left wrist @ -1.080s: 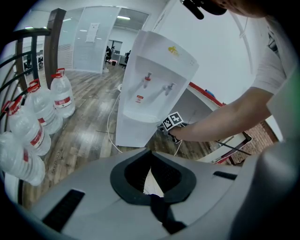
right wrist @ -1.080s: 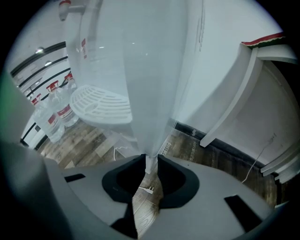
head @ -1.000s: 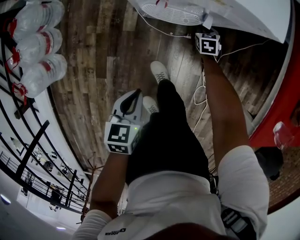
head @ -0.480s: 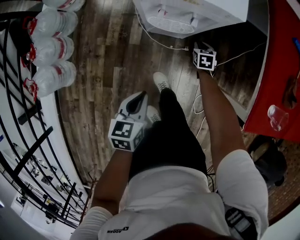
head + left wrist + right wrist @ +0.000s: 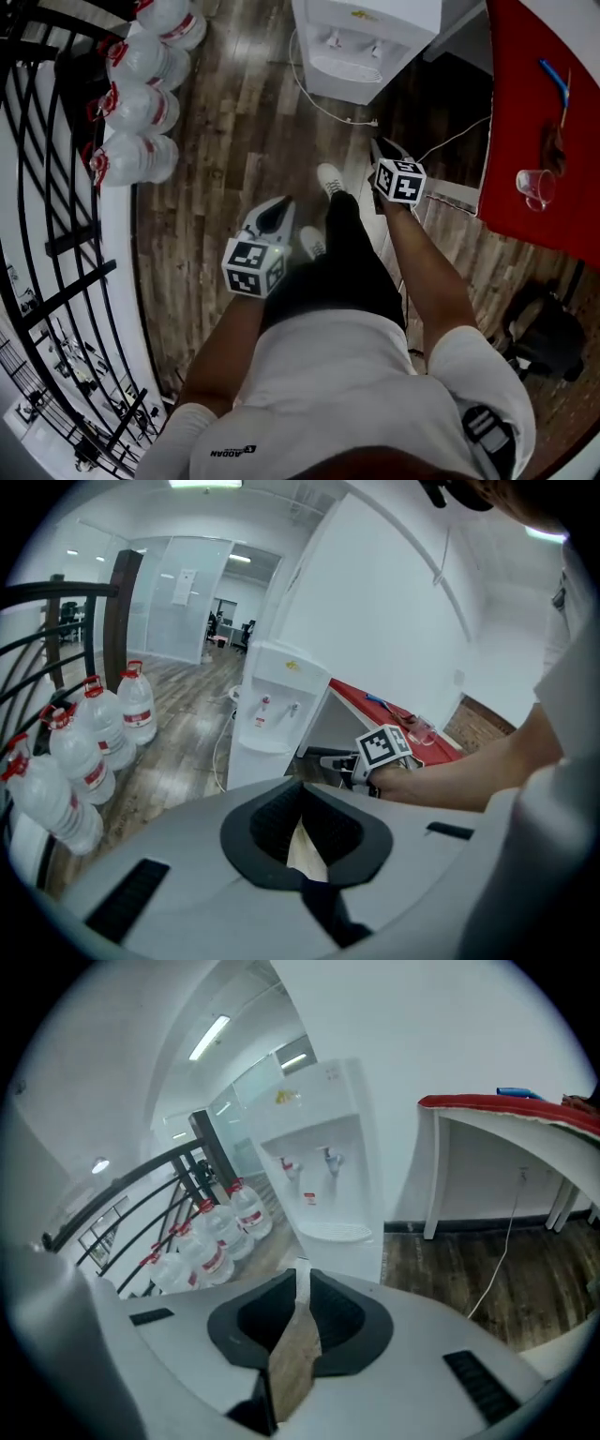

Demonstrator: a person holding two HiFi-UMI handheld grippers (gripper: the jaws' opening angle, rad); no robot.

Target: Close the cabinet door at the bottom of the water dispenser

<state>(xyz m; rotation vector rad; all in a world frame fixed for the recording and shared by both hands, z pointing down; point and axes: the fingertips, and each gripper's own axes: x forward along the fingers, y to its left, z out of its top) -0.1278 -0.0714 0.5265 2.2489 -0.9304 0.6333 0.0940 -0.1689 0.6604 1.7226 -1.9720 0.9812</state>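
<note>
The white water dispenser (image 5: 361,42) stands at the top of the head view, well ahead of the person's feet. In the left gripper view its lower front (image 5: 246,766) looks like a flat white panel; no door stands out from it. My left gripper (image 5: 272,217) is held above the floor beside the white shoes, jaws together and empty. My right gripper (image 5: 380,150) hangs in the air short of the dispenser and touches nothing. Its jaws have just been closing, with only floor showing through the thin slit (image 5: 300,1267). In the left gripper view the right gripper (image 5: 328,759) points at the dispenser's side.
Several large water bottles (image 5: 141,103) stand along a black railing (image 5: 47,216) on the left. A red-topped table (image 5: 534,112) with a clear glass (image 5: 536,186) is on the right. A white cable (image 5: 328,108) runs over the wooden floor. A dark bag (image 5: 544,337) lies at the lower right.
Both grippers have risen and drawn back from the dispenser, the right one most. The head view has lifted, so the whole dispenser top now shows.
</note>
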